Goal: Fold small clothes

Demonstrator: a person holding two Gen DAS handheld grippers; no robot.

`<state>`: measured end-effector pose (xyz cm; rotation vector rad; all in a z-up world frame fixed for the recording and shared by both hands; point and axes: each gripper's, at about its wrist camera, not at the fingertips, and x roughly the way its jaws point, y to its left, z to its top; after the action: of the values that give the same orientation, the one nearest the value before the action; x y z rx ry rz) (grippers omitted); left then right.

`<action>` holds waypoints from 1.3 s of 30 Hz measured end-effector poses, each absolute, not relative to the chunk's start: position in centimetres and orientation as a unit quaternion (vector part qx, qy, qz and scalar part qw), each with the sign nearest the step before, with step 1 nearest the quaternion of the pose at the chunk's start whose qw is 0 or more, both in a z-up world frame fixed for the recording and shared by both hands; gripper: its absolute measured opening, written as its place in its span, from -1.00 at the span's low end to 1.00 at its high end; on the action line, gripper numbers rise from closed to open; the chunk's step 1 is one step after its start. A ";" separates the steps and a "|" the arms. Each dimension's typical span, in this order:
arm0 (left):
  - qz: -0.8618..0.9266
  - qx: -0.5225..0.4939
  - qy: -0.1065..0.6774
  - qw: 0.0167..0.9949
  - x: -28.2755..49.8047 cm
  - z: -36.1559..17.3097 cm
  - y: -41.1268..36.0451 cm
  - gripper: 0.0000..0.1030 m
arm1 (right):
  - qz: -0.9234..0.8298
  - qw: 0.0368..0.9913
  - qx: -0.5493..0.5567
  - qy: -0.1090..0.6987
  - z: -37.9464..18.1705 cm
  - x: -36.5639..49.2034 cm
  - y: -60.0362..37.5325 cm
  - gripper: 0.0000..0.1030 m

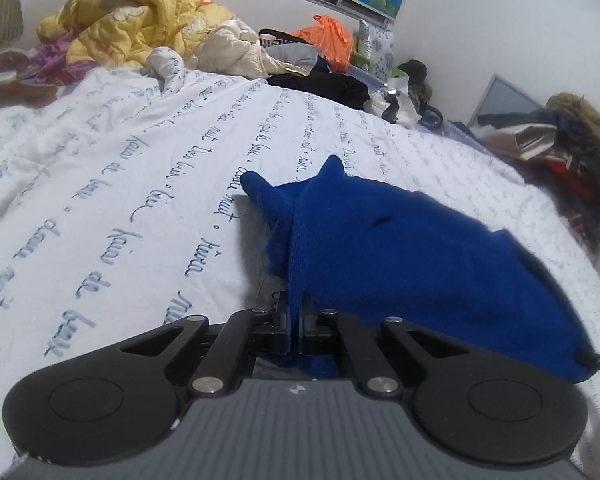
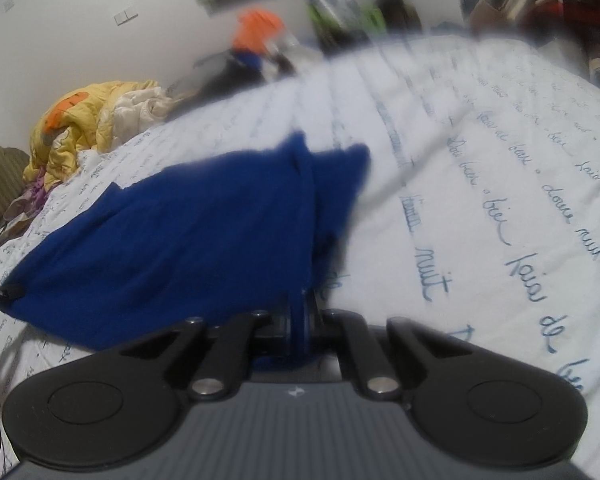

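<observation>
Pinching on both sides: left gripper (image 1: pixel 296 320) is pressed together on an edge of the blue garment (image 1: pixel 400 260), fabric running up from between its jaws. Right gripper (image 2: pixel 300 320) likewise clamps the same blue fleece cloth. Garment is stretched between the two, lower centre of each frame, over the white bedsheet (image 1: pixel 140 168) with script print. Yellow quilt (image 1: pixel 140 20) is heaped upper left, orange bag (image 1: pixel 332 36) upper centre. Right wrist view is blurred.
</observation>
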<state>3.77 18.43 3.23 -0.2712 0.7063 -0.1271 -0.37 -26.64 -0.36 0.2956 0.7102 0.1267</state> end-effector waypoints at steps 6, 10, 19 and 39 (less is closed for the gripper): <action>-0.053 -0.109 0.360 0.925 3.3 2.6 18.1 -0.88 | 0.038 0.927 0.109 0.356 -0.1 -1.1 -26.8 -0.91; 0.010 -0.050 0.358 0.932 4.1 2.3 16.8 -0.22 | -0.052 0.944 0.044 0.322 1.2 -1.0 -25.3 -0.80; 0.056 0.065 0.271 0.959 7.0 4.0 9.5 0.80 | 0.020 0.969 -0.029 0.244 2.3 2.9 -16.9 0.49; 0.047 0.056 0.291 0.954 7.7 -1.5 6.6 1.00 | -0.041 0.951 -0.004 0.307 -3.5 5.8 -18.4 1.00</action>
<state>7.66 6.63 -1.52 0.1129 0.5913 0.0963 5.76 -18.43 -3.50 -0.0085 0.6233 -0.0832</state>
